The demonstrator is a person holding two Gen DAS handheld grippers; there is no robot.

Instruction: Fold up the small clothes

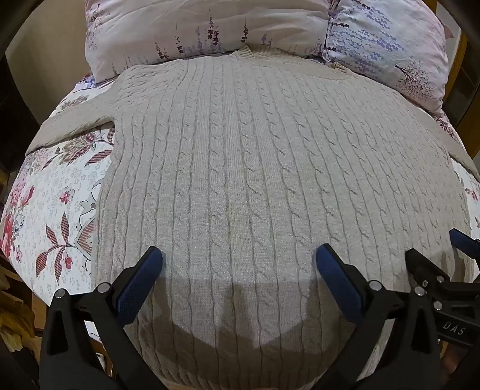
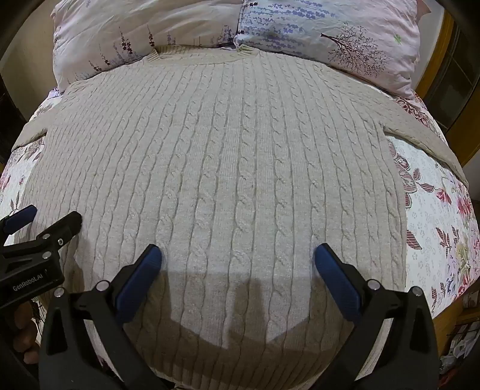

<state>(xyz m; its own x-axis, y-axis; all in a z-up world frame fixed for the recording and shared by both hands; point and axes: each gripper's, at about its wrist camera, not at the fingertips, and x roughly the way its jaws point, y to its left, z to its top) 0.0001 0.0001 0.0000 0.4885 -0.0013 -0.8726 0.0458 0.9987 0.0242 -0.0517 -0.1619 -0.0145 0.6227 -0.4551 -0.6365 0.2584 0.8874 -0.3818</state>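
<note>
A beige cable-knit sweater (image 1: 240, 168) lies flat on the bed, its collar (image 1: 244, 52) against the pillows and both sleeves spread outward. My left gripper (image 1: 238, 259) hovers over the lower body of the sweater with its jaws wide apart and nothing between them. In the right wrist view the same sweater (image 2: 234, 168) fills the frame, and my right gripper (image 2: 238, 258) stands open above its lower part, also holding nothing. Each gripper shows at the edge of the other's view: the right gripper (image 1: 450, 255) and the left gripper (image 2: 45, 222).
Two floral pillows (image 1: 210, 27) (image 1: 390, 39) lie at the head of the bed. A flower-print bedsheet (image 1: 54, 204) (image 2: 435, 228) shows on both sides of the sweater. The wooden bed frame (image 2: 435, 66) runs along the right side, with clutter (image 2: 462, 339) below it.
</note>
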